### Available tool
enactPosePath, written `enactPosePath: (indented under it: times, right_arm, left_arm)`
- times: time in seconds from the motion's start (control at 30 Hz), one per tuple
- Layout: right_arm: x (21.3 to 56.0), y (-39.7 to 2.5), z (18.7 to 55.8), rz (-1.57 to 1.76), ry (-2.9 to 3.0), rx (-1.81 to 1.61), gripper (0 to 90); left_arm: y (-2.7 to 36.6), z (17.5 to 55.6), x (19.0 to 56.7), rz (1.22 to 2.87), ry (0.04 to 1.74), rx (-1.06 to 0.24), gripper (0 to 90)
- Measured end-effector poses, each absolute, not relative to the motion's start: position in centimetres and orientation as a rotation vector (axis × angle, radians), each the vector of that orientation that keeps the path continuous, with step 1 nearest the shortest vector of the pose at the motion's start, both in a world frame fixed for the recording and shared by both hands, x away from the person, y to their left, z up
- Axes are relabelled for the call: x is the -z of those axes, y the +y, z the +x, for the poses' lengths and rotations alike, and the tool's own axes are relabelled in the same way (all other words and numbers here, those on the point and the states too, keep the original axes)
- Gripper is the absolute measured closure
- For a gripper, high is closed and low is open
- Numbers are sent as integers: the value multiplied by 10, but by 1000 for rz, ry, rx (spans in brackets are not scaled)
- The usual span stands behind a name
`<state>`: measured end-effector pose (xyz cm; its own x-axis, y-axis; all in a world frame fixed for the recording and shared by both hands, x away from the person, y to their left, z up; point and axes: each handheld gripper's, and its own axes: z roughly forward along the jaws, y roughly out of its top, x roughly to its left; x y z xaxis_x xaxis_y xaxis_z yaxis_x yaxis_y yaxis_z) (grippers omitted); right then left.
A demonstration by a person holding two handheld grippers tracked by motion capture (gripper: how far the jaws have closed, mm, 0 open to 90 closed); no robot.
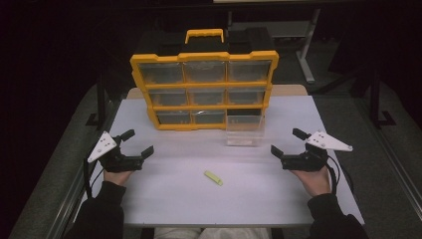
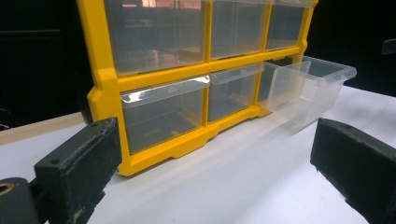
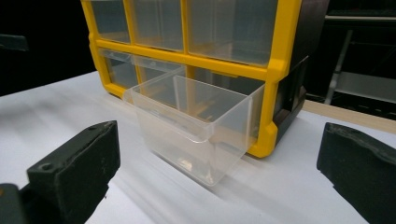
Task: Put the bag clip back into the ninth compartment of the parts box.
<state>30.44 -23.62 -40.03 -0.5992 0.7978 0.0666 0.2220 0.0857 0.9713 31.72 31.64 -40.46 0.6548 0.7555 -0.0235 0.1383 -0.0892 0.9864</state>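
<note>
A small pale-yellow stick [image 1: 213,178] lies flat on the white table [image 1: 174,199], between the left gripper [image 1: 135,143] and right gripper [image 1: 287,142], nearer the person. Both spread wide, holding nothing.

sleeves [image 1: 102,209]: black | fingers [image 1: 147,151]: black | plates [image 1: 102,145]: grey, three-cornered

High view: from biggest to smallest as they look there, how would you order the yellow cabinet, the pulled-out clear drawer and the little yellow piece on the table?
1. Yellow cabinet, by far the largest.
2. Clear drawer.
3. Little yellow piece, plainly smallest.
</note>
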Motion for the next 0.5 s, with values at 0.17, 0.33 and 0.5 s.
enactPosePath:
  times: [0.17,0.33,0.5]
  right_arm:
    - [400,-235,304,1001,1896,-1532,0]
    - [400,-234,304,1003,1906,-1532,0]
    - [400,-233,304,1005,1912,-1523,0]
  left_arm:
    - [317,317,404,1599,756,-606,17]
    - [317,317,404,1597,760,-605,17]
    - [318,317,404,1593,764,-605,18]
